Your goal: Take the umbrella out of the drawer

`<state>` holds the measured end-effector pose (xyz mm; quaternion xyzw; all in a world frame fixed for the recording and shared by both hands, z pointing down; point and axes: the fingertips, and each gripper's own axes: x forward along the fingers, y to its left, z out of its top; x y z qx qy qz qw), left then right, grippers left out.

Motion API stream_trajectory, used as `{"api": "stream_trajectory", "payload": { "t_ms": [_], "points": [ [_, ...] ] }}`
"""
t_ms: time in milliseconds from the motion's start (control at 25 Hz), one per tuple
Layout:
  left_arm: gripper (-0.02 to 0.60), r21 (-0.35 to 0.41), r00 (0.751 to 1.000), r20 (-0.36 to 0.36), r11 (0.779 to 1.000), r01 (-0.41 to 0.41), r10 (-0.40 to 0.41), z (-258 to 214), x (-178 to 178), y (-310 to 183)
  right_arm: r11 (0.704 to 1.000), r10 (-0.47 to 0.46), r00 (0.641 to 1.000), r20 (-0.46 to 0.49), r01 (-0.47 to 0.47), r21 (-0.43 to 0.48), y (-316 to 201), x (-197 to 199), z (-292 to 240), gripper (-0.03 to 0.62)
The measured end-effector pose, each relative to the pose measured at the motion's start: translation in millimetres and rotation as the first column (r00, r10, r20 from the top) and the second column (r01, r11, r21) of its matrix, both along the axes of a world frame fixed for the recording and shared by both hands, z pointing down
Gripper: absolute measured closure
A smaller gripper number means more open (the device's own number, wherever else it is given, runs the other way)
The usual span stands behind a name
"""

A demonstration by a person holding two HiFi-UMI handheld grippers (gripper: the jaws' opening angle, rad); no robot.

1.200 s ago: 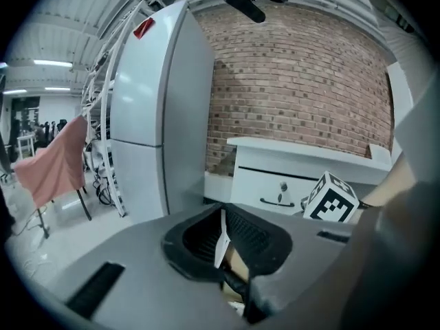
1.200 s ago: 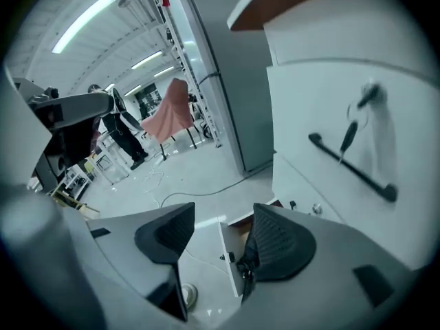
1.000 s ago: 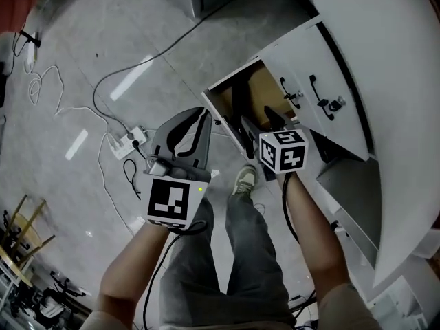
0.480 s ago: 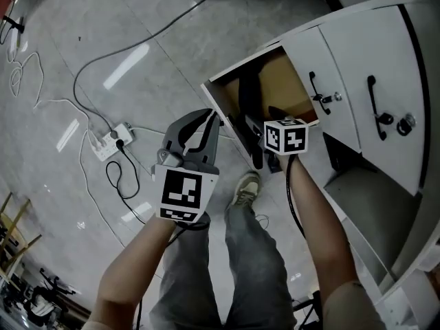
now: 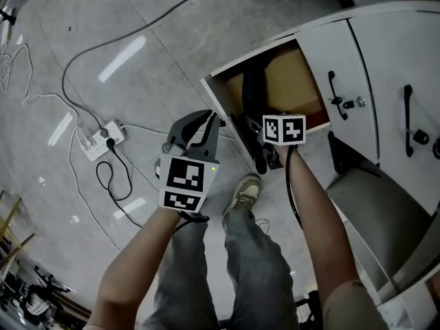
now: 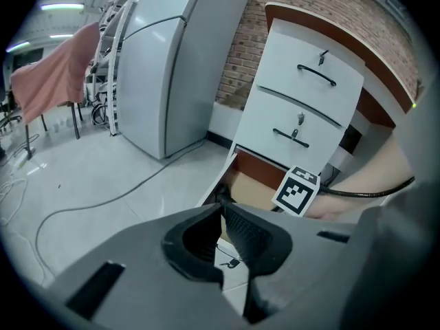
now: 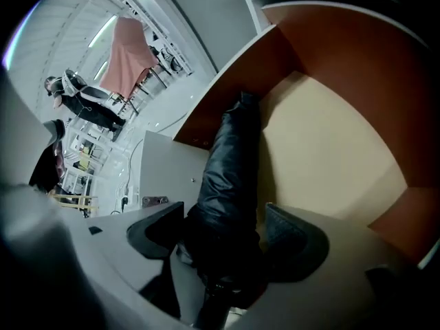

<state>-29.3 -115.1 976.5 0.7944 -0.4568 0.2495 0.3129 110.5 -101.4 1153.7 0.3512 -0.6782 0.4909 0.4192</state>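
A black folded umbrella [image 5: 252, 93] lies along the left side of the open bottom drawer [image 5: 221, 112], its handle end toward me. My right gripper [image 5: 269, 135] hangs over the drawer's near end, mostly hidden under its marker cube. In the right gripper view its jaws are opening and stand either side of the umbrella [image 7: 230, 163], which lies between the pads of the right gripper [image 7: 223, 227]. My left gripper [image 5: 207, 121] hovers above the floor just left of the drawer front. In its own view the left gripper [image 6: 221, 210] is shut on nothing.
Two closed white drawers with black handles [image 5: 337, 95] sit above the open one. A power strip [image 5: 96, 137] and cables trail over the grey floor at left. My legs and a shoe [image 5: 244, 190] are below the drawer. A grey cabinet [image 6: 165, 67] stands beyond.
Both grippers have sunk toward the drawer. The right one has come down over the umbrella's near end, and the left has lowered beside the drawer front.
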Motion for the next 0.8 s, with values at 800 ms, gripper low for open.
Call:
{"api": "stream_trajectory", "payload": {
  "t_ms": [800],
  "points": [
    [0.554, 0.004, 0.998, 0.047, 0.999, -0.044, 0.044, -18.9, -1.1, 8.2, 0.99, 0.104, 0.995, -0.009, -0.104, -0.093, 24.9, 3.2, -13.6, 0.329]
  ]
}}
